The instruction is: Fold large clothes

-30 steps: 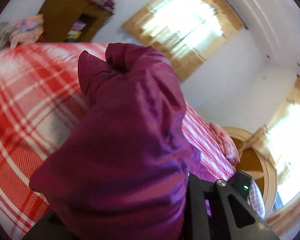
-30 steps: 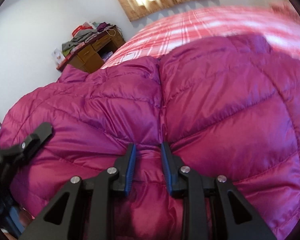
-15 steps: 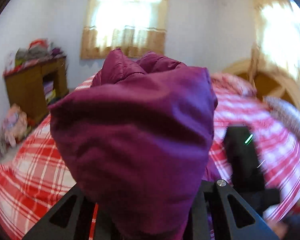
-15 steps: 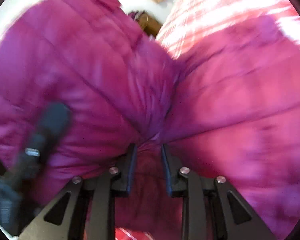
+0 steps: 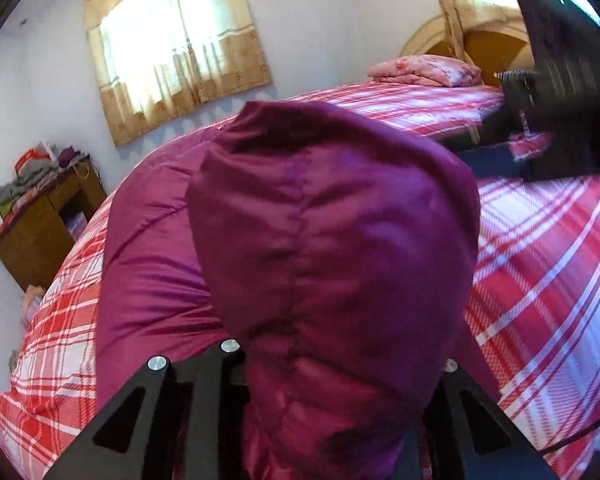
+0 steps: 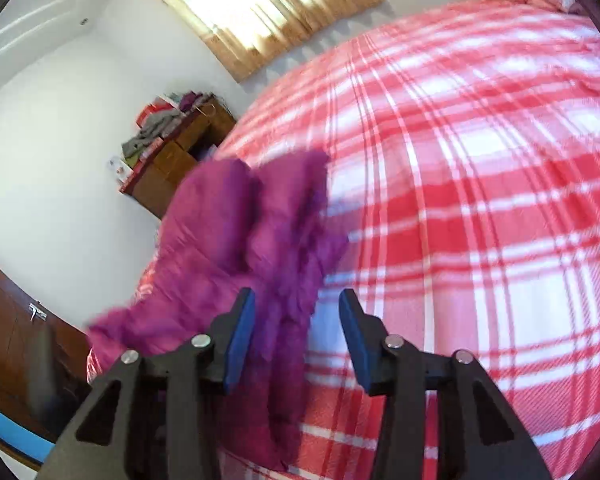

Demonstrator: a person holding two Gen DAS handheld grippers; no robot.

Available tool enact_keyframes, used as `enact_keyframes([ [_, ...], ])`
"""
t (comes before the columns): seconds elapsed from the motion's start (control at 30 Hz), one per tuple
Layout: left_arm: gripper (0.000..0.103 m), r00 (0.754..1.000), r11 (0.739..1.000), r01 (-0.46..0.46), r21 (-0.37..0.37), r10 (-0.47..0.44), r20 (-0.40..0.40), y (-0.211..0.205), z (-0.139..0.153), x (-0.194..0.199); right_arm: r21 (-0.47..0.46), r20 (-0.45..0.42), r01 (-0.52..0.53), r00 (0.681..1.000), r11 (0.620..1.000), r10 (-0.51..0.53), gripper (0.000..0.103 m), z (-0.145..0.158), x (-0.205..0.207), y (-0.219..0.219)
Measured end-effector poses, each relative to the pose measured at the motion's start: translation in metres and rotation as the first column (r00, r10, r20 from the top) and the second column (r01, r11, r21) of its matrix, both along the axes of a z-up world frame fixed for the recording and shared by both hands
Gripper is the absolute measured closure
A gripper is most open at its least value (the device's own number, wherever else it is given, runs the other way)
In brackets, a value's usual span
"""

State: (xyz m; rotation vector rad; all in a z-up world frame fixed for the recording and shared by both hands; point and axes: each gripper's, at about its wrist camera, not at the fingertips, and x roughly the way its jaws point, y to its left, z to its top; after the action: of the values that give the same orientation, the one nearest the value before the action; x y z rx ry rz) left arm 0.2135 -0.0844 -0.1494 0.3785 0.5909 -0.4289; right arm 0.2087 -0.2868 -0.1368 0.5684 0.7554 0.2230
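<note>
Magenta quilted puffer jacket [image 5: 332, 280] is bunched in the left hand-held gripper [image 5: 336, 420], closure hidden; its blurred remainder lies on the red-plaid bed [image 6: 480, 200], beside the spread, empty right hand-held gripper [image 6: 296, 336]

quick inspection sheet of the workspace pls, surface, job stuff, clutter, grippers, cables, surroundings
surface: bed with red and white plaid cover.
job's things: magenta puffer jacket, bunched up over the left gripper, the rest lying on the bed.
clutter: folded pink bedding at the head of the bed.
grippers: left gripper fingertips hidden under jacket fabric, apparently clamped on it; right gripper open, jacket fabric blurred between and beyond its fingers.
cables: thin dark cable at lower right of the left view.
surroundings: curtained window, wooden desk piled with clothes, white walls.
</note>
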Motion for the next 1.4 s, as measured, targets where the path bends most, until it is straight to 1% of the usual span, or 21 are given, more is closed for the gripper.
enact_keyframes([
  [0.1, 0.078, 0.999, 0.999, 0.025, 0.036, -0.025, 0.020, -0.005, -0.009, -0.004, -0.025, 0.069, -0.034, 0.997, 0.999, 0.035, 0.055, 0.019, 0.011, 0.011],
  [0.2, 0.078, 0.999, 0.999, 0.047, 0.022, -0.048, 0.013, -0.006, -0.012, 0.001, -0.101, 0.066, -0.107, 0.991, 0.989, 0.114, 0.059, 0.019, 0.039, 0.031],
  [0.23, 0.078, 0.998, 0.998, 0.056, 0.013, -0.056, 0.014, -0.005, -0.012, 0.002, -0.116, 0.060, -0.135, 0.988, 0.984, 0.143, 0.063, 0.017, 0.044, 0.034],
  [0.27, 0.078, 0.998, 0.998, 0.065, 0.004, -0.065, 0.014, -0.002, -0.010, 0.004, -0.143, 0.038, -0.173, 0.983, 0.975, 0.180, 0.071, 0.011, 0.052, 0.042],
  [0.33, 0.071, 0.996, 0.996, 0.091, -0.012, -0.091, 0.012, 0.005, -0.007, 0.002, -0.231, -0.051, -0.188, 0.982, 0.955, 0.181, 0.074, -0.008, 0.062, 0.052],
  [0.37, 0.069, 0.995, 0.995, 0.104, -0.011, -0.104, 0.008, 0.007, -0.005, 0.002, -0.247, -0.096, -0.191, 0.980, 0.950, 0.172, 0.078, -0.021, 0.065, 0.052],
  [0.47, 0.065, 0.989, 0.989, 0.143, 0.047, -0.144, 0.023, 0.007, 0.002, -0.015, -0.189, -0.141, -0.189, 0.976, 0.964, 0.164, 0.078, -0.037, 0.063, 0.047],
  [0.5, 0.060, 0.986, 0.985, 0.160, 0.068, -0.163, 0.042, 0.009, 0.005, -0.025, -0.178, -0.144, -0.186, 0.976, 0.966, 0.162, 0.078, -0.037, 0.065, 0.043],
  [0.57, 0.047, 0.976, 0.976, 0.197, 0.088, -0.204, 0.079, 0.018, 0.012, -0.046, -0.161, -0.149, -0.186, 0.975, 0.969, 0.162, 0.078, -0.039, 0.066, 0.040],
  [0.6, 0.035, 0.972, 0.974, 0.206, 0.096, -0.215, 0.097, 0.025, 0.017, -0.056, -0.155, -0.150, -0.186, 0.975, 0.970, 0.163, 0.078, -0.040, 0.066, 0.040],
  [0.63, 0.028, 0.969, 0.973, 0.211, 0.096, -0.221, 0.114, 0.035, 0.021, -0.068, -0.150, -0.150, -0.186, 0.975, 0.971, 0.164, 0.078, -0.040, 0.064, 0.040],
  [0.7, 0.028, 0.970, 0.975, 0.215, 0.051, -0.219, 0.107, 0.056, 0.029, -0.080, -0.136, -0.144, -0.182, 0.976, 0.974, 0.163, 0.078, -0.044, 0.066, 0.038],
  [0.73, 0.028, 0.975, 0.977, 0.214, -0.009, -0.213, 0.068, 0.071, 0.035, -0.081, -0.125, -0.141, -0.176, 0.977, 0.976, 0.158, 0.078, -0.045, 0.066, 0.037],
  [0.77, 0.028, 0.978, 0.976, 0.207, -0.063, -0.205, 0.036, 0.082, 0.040, -0.076, -0.108, -0.135, -0.165, 0.979, 0.980, 0.150, 0.078, -0.047, 0.067, 0.035],
  [0.83, 0.028, 0.986, 0.965, 0.154, -0.213, -0.164, -0.029, 0.107, 0.056, -0.069, -0.074, -0.124, -0.141, 0.984, 0.987, 0.131, 0.078, -0.049, 0.067, 0.032],
  [0.93, 0.028, 0.995, 0.928, 0.008, -0.374, -0.043, -0.086, 0.135, 0.082, -0.024, -0.001, -0.112, -0.100, 0.989, 0.995, 0.099, 0.078, -0.051, 0.059, 0.028],
  [1.0, 0.028, 0.989, 0.912, -0.091, -0.400, 0.036, -0.143, 0.144, 0.090, 0.017, 0.071, -0.113, -0.066, 0.991, 0.995, 0.074, 0.076, -0.054, 0.055, 0.025],
  [1.07, 0.028, 0.977, 0.899, -0.154, -0.410, 0.078, -0.197, 0.142, 0.091, 0.067, 0.115, -0.103, -0.060, 0.992, 0.992, 0.072, 0.073, -0.052, 0.052, 0.027],
  [1.13, 0.028, 0.970, 0.898, -0.174, -0.405, 0.085, -0.229, 0.134, 0.081, 0.094, 0.101, -0.083, -0.094, 0.991, 0.990, 0.102, 0.073, -0.047, 0.052, 0.037],
  [1.23, 0.028, 0.958, 0.896, -0.209, -0.392, 0.106, -0.268, 0.111, 0.065, 0.118, 0.003, -0.078, -0.127, 0.989, 0.992, 0.127, 0.073, -0.044, 0.058, 0.054],
  [1.4, 0.027, 0.942, 0.904, -0.257, -0.343, 0.155, -0.297, 0.091, 0.032, 0.124, 0.089, -0.085, -0.122, 0.988, 0.989, 0.130, 0.080, -0.063, 0.072, 0.043],
])
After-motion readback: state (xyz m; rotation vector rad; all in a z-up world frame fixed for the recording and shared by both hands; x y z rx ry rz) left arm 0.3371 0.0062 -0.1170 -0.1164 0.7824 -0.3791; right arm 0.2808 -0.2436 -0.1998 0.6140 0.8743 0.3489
